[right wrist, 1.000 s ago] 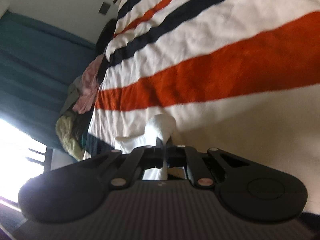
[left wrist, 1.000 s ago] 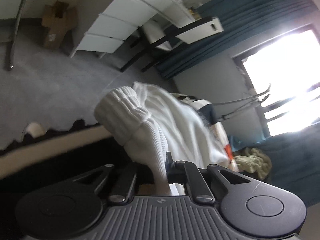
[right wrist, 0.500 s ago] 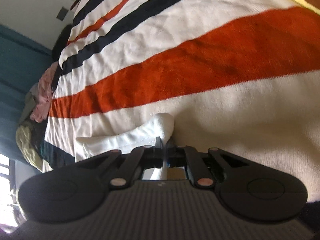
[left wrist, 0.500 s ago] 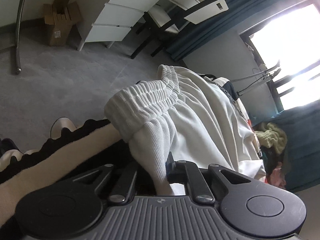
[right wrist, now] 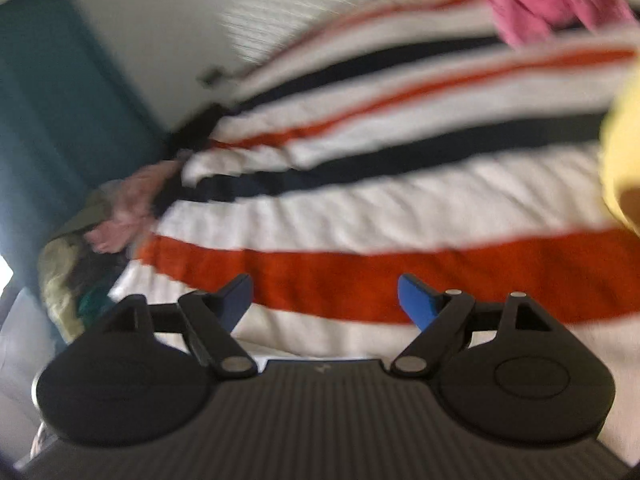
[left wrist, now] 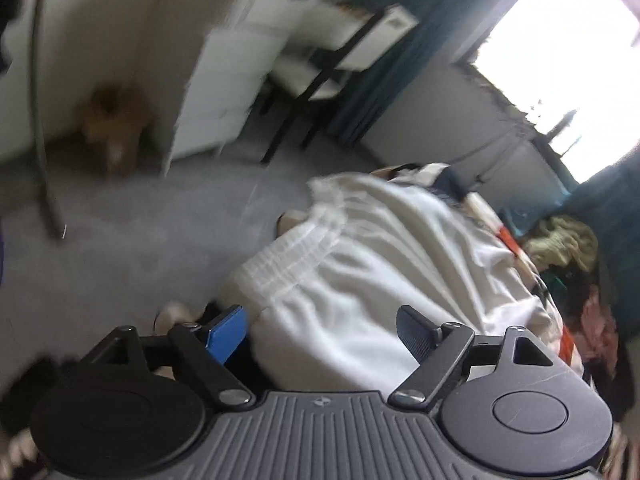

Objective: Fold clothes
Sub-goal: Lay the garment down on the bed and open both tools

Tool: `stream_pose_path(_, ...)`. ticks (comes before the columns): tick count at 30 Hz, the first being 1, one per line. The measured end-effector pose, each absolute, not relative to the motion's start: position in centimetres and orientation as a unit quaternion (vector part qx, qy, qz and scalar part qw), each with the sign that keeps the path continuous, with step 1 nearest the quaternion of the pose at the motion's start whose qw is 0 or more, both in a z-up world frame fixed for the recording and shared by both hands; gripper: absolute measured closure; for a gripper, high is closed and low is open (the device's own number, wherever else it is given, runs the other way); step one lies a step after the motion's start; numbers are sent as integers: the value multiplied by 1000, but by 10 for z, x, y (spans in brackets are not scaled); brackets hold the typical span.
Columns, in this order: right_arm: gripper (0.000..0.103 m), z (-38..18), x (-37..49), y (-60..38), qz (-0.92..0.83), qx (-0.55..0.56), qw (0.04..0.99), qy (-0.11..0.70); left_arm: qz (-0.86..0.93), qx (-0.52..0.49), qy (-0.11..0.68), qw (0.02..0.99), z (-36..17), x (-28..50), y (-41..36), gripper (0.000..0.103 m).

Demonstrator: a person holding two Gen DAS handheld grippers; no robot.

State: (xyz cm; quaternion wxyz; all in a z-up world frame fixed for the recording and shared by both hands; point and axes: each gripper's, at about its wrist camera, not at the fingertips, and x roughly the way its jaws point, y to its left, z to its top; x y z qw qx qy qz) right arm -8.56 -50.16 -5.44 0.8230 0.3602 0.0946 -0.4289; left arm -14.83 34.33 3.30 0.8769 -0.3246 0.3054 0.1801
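A white garment with a ribbed elastic waistband [left wrist: 372, 264] lies on the striped blanket at the bed's edge. My left gripper [left wrist: 320, 330] is open, its blue-padded fingers wide apart just above the cloth, holding nothing. My right gripper [right wrist: 324, 300] is open and empty over the red, white and navy striped blanket [right wrist: 400, 208]. The white garment does not show in the right wrist view. Both views are blurred.
A pile of pink and olive clothes [right wrist: 100, 232] lies at the bed's far end; it also shows in the left wrist view [left wrist: 572, 240]. Pink cloth [right wrist: 548, 0] and a yellow item [right wrist: 624, 168] lie at right. White drawers [left wrist: 224, 92], a chair [left wrist: 332, 68] and a cardboard box [left wrist: 116, 128] stand on grey carpet.
Both grippers opened and let go of the white garment, which now lies on the bed. The right gripper lifted away and no longer sees the garment.
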Motion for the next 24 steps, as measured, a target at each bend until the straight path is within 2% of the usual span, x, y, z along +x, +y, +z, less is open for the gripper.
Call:
stream_pose_path(5, 21, -12, -77, -447, -266, 292, 917, 63, 135, -236, 268, 924, 64, -143, 289, 19)
stream_pose_path(13, 21, 4, -73, -355, -122, 200, 970, 72, 39, -127, 204, 970, 87, -115, 161, 14)
stream_pose_path(20, 21, 2, -72, -294, -54, 136, 985, 92, -57, -73, 213, 973, 68, -79, 46, 13)
stream_pose_path(24, 21, -5, -67, -276, -34, 110, 988, 107, -97, -62, 219, 969, 46, -69, 9, 13)
